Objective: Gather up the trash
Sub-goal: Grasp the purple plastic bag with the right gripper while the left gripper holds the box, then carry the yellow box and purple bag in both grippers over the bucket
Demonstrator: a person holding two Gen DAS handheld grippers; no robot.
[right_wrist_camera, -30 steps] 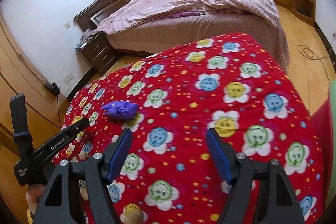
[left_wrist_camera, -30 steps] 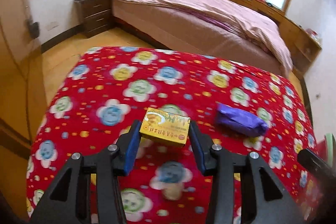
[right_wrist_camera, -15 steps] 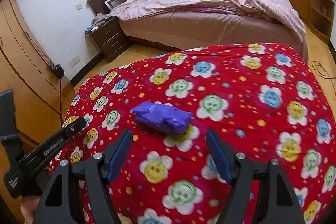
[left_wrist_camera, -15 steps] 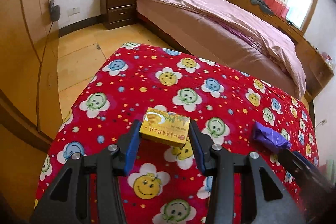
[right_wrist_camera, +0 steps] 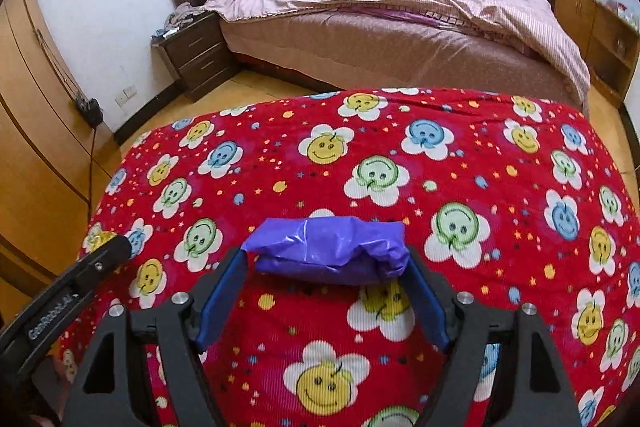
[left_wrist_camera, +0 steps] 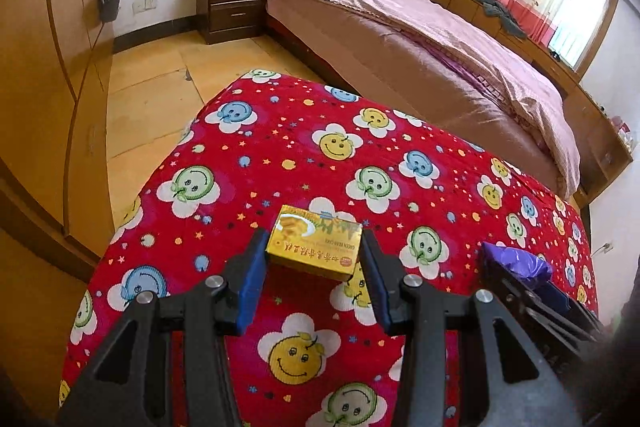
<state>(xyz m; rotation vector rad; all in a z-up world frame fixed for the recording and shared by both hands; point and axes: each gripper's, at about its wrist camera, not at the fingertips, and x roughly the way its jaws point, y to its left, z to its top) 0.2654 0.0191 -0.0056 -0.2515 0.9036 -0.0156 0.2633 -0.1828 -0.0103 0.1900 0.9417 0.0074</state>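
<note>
The left tongs (left_wrist_camera: 314, 269) hold a small yellow box (left_wrist_camera: 316, 247) between their blue pads, clear of the red flowered surface (left_wrist_camera: 280, 147), so this piece of trash is already picked up. The right tongs (right_wrist_camera: 326, 293) stand wide, and their jaws have just been opening further. A purple bag (right_wrist_camera: 328, 251) lies on the surface between their tips; both pads are very near its ends, but they do not seem to press on it yet. In the left view the same bag (left_wrist_camera: 516, 261) shows to the right of the left tongs, with the right tongs reaching to it.

The step in hand seems to be the grasp of the bag with the right tongs. The next move probably calls for closing the jaws on the bag's two ends, because the bag looks soft and may crumple or slip. After this, both pieces must be carried to a bin, which is not seen in either view.
</note>
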